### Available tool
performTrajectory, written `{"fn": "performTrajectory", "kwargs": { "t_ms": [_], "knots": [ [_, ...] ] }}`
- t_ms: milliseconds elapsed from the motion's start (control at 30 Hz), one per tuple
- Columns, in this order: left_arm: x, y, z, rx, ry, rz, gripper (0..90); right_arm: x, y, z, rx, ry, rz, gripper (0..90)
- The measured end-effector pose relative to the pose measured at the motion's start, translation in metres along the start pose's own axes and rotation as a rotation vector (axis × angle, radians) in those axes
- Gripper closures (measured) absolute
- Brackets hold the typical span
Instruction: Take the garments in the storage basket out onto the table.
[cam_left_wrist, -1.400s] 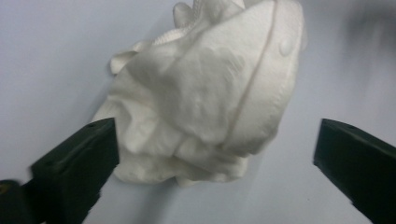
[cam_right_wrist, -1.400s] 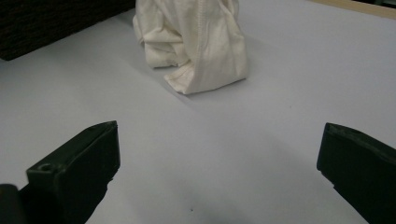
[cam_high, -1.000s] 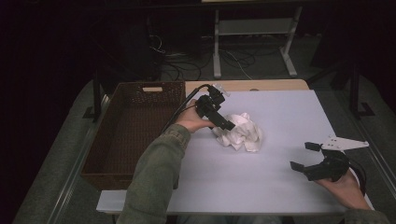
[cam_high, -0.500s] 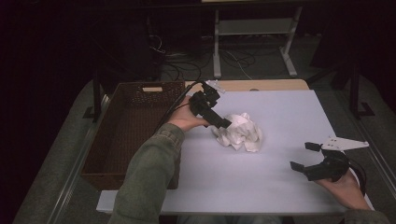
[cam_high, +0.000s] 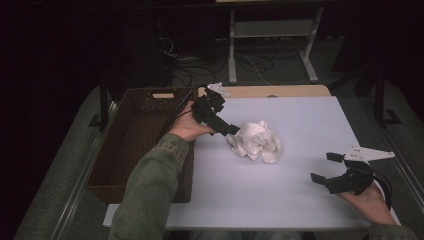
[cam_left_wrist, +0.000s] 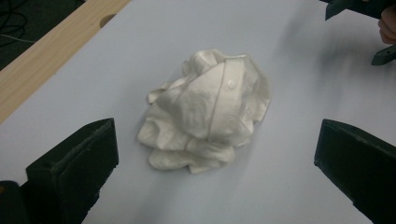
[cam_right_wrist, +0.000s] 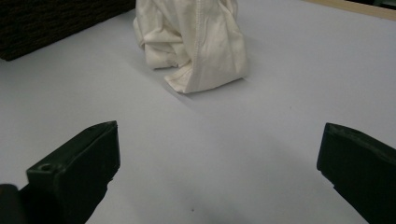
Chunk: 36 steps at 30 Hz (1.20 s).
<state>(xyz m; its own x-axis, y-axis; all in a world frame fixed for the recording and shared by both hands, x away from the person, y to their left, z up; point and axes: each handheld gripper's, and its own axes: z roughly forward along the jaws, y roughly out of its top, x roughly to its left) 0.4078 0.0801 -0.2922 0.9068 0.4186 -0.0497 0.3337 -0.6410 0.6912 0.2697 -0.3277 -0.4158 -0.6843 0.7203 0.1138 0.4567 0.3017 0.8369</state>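
Near the middle of the table, a crumpled white cloth is lying in a loose heap on the pale lavender-grey surface. From the left gripper view I am seeing the cloth bunched into soft folds, with a stitched seam curving across its top and a small button or snap sitting beside that seam. From the right gripper view the cloth is standing up a little from the table, a hemmed edge hanging down to its near corner. I am holding the left gripper just at the cloth's left edge, angled down toward it; its jaws are standing spread wide, one to each side of the heap in its own view, and I cannot tell whether a tip is touching the fabric. I am keeping the right gripper well apart from the cloth, low over the table's near right part, with its jaws likewise spread and nothing between them. To the left of the table, a dark brown woven basket is sitting against the table's edge, near my left hand. A strip of bare wood is running along the far side of the table top.
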Motion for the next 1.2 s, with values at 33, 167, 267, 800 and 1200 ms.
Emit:
{"fn": "performTrajectory", "kwargs": {
  "t_ms": [33,167,267,800,1200],
  "knots": [
    [0.0,-0.002,-0.002,-0.01,0.004,-0.01,0.0,0.0,0.0,0.0,-0.002,-0.002,0.001,0.0],
    [0.002,-0.008,-0.01,-0.023,0.012,-0.026,0.0,0.0,0.0,0.0,-0.003,-0.003,0.002,0.0],
    [0.003,-0.013,-0.016,-0.035,0.022,-0.038,0.0,0.0,0.0,0.0,-0.003,-0.003,0.002,0.0],
    [0.009,-0.043,-0.048,-0.054,0.064,-0.063,0.0,0.0,0.0,0.0,-0.001,-0.005,0.004,0.0],
    [0.012,-0.069,-0.069,-0.077,0.097,-0.1,0.0,0.0,0.0,0.0,0.003,-0.006,0.005,0.0]
  ]
}}
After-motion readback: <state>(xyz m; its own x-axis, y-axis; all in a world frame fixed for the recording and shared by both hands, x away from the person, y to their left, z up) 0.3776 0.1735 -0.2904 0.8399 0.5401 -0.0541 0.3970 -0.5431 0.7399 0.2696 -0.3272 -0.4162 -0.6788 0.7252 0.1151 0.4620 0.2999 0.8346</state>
